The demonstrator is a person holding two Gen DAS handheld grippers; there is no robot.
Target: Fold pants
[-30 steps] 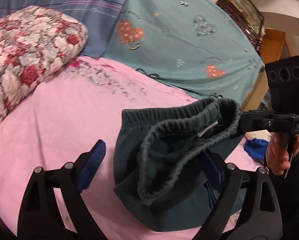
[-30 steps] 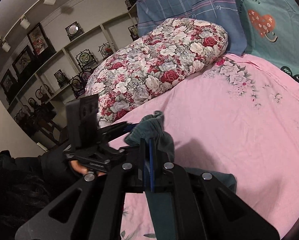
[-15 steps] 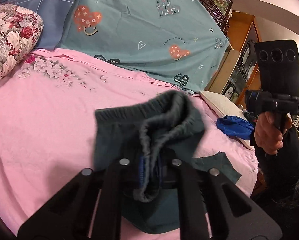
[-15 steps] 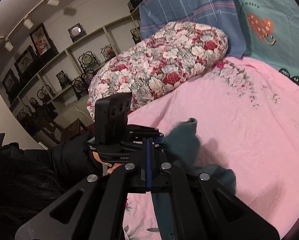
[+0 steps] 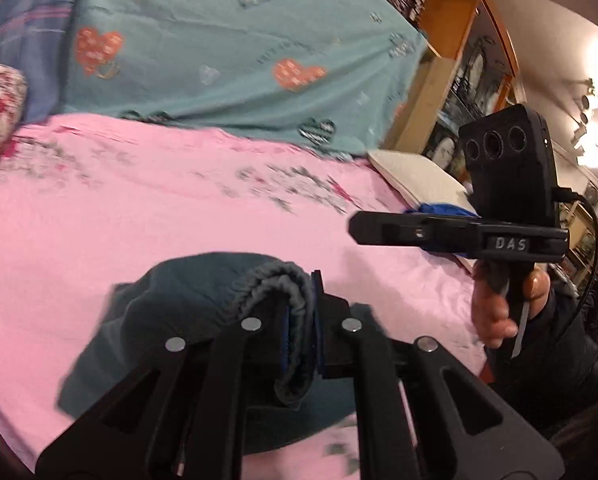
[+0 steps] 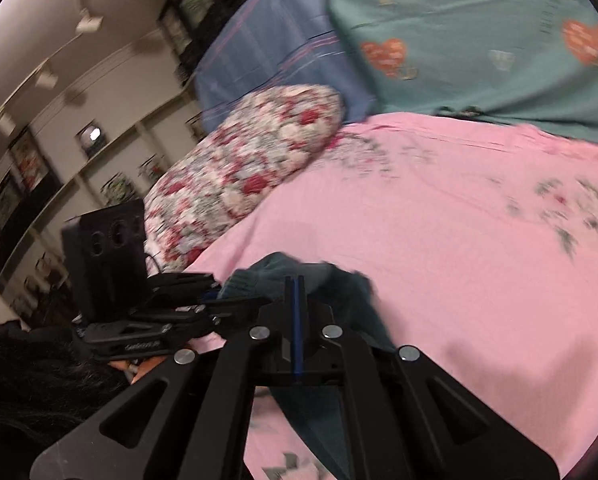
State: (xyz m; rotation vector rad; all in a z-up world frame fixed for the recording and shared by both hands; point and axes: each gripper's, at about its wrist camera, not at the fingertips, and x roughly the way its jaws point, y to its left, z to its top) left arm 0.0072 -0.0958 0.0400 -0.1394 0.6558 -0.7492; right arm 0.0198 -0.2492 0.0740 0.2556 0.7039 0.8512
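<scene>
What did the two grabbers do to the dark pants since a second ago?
The left gripper was open beside the waistband; it has shut on the pants. The right gripper has pulled clear in the left view; whether it still holds them is unclear. The pink sheet and floral pillow stayed put.

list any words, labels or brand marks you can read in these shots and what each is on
"DAS": white letters on the side of the right tool, seen from the left wrist.
Pale lettering on the side of the left tool, seen from the right wrist: blurred, unreadable.
Small print beside the hearts on the teal sheet: too blurred to read.
Nothing to read on the dark pants or the pink bedcover.
</scene>
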